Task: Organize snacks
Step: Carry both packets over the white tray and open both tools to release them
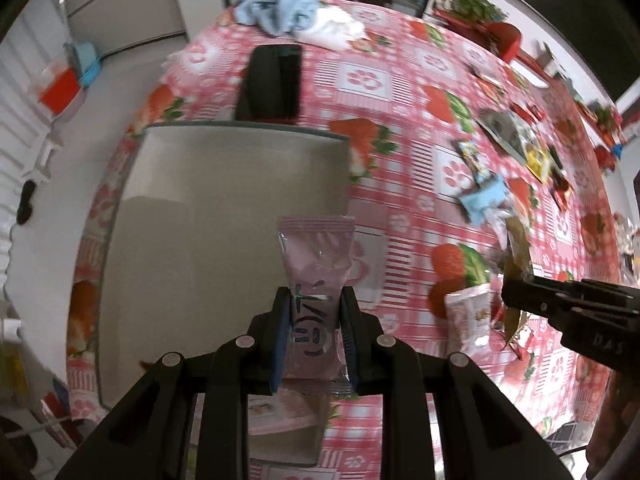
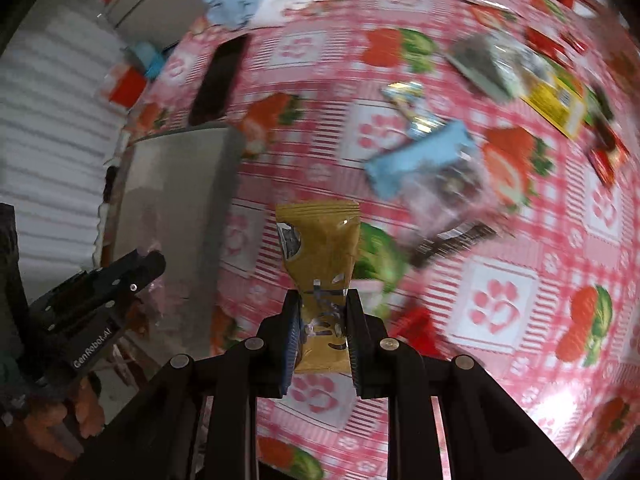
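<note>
Two snacks in transit: the left gripper (image 1: 314,334) is clamped on a pink packet (image 1: 316,256) held above the near corner of the grey tray (image 1: 180,200), while the right gripper (image 2: 323,332) is closed on a mustard-yellow packet (image 2: 320,240) over the checked desk (image 2: 500,300). One pink packet (image 1: 280,412) appears to lie in the tray already; many wrappers, including a blue packet (image 2: 416,156), remain scattered, so sorting looks barely begun.

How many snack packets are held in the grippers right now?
2. A pink packet is clamped in the left gripper, above the grey box. A gold packet is clamped in the right gripper, above the tablecloth. More packets lie loose beyond.
</note>
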The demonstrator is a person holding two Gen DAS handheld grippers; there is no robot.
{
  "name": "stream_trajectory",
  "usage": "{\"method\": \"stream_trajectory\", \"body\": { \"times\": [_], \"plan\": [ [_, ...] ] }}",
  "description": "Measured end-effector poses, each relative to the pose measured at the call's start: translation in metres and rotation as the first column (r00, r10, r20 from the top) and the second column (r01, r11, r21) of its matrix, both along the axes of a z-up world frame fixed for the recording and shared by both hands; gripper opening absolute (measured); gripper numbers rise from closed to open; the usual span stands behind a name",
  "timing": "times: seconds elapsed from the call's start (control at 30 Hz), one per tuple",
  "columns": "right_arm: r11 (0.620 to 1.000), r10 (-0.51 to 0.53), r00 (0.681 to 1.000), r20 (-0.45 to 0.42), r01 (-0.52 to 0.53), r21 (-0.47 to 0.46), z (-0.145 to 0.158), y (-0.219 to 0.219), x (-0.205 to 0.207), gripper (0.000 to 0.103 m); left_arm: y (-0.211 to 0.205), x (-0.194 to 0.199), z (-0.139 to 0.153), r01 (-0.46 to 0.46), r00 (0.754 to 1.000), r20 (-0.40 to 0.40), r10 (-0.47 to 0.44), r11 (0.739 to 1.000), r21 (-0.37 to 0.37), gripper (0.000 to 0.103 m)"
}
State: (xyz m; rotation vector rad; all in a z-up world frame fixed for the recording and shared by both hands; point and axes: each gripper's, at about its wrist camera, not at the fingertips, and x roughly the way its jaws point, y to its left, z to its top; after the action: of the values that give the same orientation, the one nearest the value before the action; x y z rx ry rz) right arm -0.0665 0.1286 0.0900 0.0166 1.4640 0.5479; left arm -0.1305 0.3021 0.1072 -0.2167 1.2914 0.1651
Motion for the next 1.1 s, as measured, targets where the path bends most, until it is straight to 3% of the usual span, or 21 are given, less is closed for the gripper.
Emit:
{"method": "stream_trajectory", "body": {
  "times": [0.5, 0.77, 1.1],
  "plan": [
    [0.980, 0.191, 0.982, 0.001, -0.190, 0.055, 0.009, 0.108, 0.005, 0.023, 0.074, -0.014, -0.002, -0.167, 0.986, 0.004, 0.167, 0.985, 0.044, 0.026],
    [0.970, 0.230, 0.973, -0.019, -0.228, 0.086, 0.003, 0.149, 0.006, 0.023, 0.092, -0.009, -0.013, -0.193, 0.981, -0.011, 0.194, 0.980, 0.055, 0.026],
    [0.967, 0.252, 0.966, -0.048, -0.250, 0.057, -0.013, 0.175, 0.002, 0.023, 0.097, -0.010, -0.031, -0.174, 0.983, -0.053, 0.176, 0.983, 0.055, 0.026]
  ]
}}
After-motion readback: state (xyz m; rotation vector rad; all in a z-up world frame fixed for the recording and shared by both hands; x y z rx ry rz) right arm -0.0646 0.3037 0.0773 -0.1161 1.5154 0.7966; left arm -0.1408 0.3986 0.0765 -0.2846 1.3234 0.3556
